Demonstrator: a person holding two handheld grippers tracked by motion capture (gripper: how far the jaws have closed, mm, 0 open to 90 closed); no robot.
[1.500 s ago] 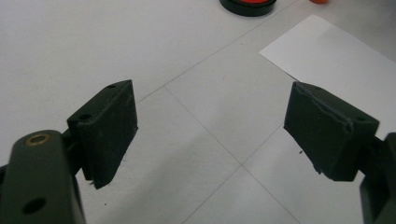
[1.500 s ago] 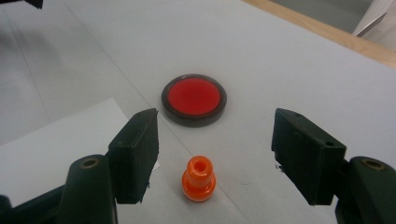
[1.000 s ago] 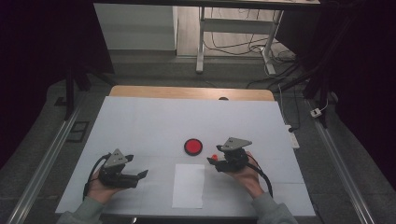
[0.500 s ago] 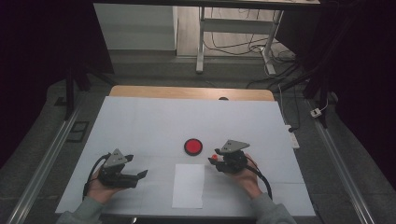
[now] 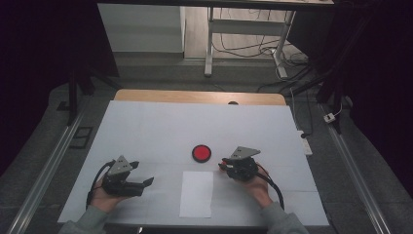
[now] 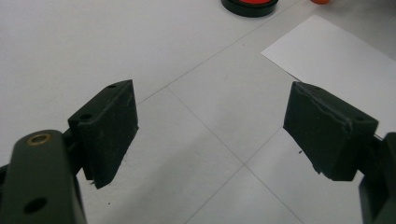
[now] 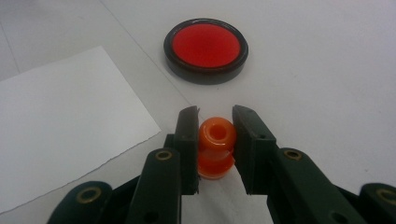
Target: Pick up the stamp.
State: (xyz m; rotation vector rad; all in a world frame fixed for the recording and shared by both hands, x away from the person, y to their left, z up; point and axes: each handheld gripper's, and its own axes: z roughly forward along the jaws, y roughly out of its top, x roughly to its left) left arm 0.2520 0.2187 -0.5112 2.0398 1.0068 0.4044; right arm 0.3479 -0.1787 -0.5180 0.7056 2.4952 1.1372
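From the high view, the right gripper (image 5: 225, 165) sits just right of the red-topped black disc (image 5: 201, 153), the left gripper (image 5: 144, 183) well to its left, near the white paper sheet (image 5: 197, 193).

In the left gripper view, jaws stand wide over bare table (image 6: 93, 51).

In the right gripper view, jaws have just closed on an orange spool (image 7: 215, 145) (hollow-topped), just short of the disc.

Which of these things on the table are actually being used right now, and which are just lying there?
In use:
- orange spool-shaped piece, clamped in the right tongs, which have just closed on it

Lying about:
- red disc in a black rim
- white paper sheet
- left tongs, open with nothing between them
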